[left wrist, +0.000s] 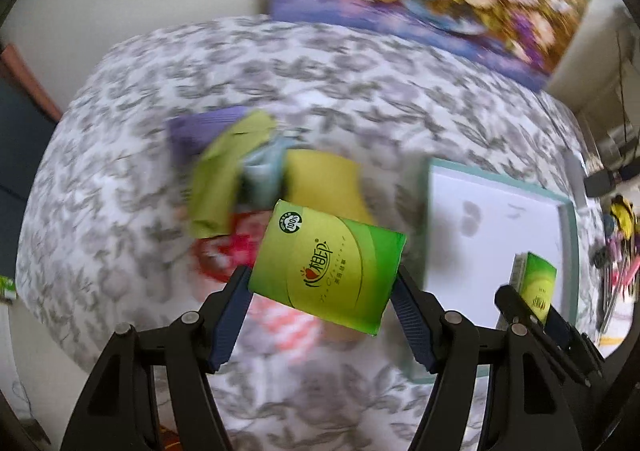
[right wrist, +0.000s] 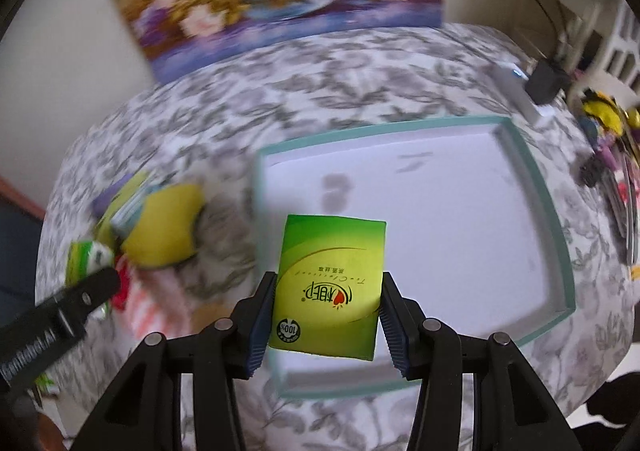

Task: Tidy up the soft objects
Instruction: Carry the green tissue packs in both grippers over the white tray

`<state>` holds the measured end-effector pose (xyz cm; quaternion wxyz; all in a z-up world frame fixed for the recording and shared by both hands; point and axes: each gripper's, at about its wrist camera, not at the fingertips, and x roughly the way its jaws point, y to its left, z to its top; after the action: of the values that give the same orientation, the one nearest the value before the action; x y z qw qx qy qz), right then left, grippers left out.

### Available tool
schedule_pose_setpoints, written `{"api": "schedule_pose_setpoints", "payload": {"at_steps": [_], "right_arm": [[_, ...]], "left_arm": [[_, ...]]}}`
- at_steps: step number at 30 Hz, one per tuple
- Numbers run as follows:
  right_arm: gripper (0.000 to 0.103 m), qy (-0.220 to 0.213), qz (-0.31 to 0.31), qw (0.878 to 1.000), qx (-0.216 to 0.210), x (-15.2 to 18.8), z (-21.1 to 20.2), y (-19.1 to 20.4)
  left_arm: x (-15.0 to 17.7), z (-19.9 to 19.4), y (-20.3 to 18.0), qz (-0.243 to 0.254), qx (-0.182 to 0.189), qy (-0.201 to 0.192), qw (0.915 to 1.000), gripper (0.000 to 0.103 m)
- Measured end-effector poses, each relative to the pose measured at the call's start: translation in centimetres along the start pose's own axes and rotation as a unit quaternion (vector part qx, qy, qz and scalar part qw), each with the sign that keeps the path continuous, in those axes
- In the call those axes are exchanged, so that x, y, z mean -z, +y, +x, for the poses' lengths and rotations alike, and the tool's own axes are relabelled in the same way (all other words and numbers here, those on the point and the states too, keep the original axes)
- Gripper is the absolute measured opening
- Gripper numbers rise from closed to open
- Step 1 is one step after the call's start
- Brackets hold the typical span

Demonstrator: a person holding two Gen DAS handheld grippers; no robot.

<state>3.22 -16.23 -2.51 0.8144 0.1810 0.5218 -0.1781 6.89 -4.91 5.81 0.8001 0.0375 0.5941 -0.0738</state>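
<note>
From the left wrist, the left claw (left wrist: 322, 287) is clamped on a green tissue pack (left wrist: 328, 265), gripped across its wider side and held in the air above a heap of soft things (left wrist: 256, 187): a yellow cushion-like piece, a green packet, something purple, something red and striped below. All of it lies on a counter under a grey-flowered cloth (left wrist: 280, 71). To the right sits a shallow white tray (left wrist: 496, 211) with a pale teal rim. At that edge the right claw (left wrist: 534, 301) shows, carrying its own pack over the tray.

From the right wrist, the right claw (right wrist: 326, 305) grips a second tissue pack (right wrist: 330, 287) by its narrower sides, hanging above the near-left corner of the tray (right wrist: 440, 219), whose floor is bare. The left claw (right wrist: 86, 285) enters at the far left with a green pack.

The step in hand looks like carrying both packs from heap to tray. Next, each should be lowered onto the tray floor, side by side and apart, before the jaws let go; the left one has further to travel.
</note>
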Motion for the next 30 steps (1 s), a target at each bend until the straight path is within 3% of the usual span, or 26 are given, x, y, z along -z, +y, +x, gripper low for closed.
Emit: {"api": "schedule_pose_setpoints", "payload": {"at_steps": [10,16,30], "right_arm": [[0.052,-0.003,0.089,0.995,0.054,-2.3,1.8,-7.9],[0.052,-0.016,0.122,0.989,0.078,-3.4,2.1,-11.3],[0.052,-0.035,0.120,0.986,0.108,-5.7,3.9,-13.2]], "left_arm": [[-0.4,3.5,-8.0,0.059,0.006,0.025,0.9979,0.071],[-1.1,4.5,-11.6,0.089,0.003,0.015,0.9960,0.071],[-2.2,8.2,-16.6,0.117,0.024,0.009,0.9928,0.071]]}}
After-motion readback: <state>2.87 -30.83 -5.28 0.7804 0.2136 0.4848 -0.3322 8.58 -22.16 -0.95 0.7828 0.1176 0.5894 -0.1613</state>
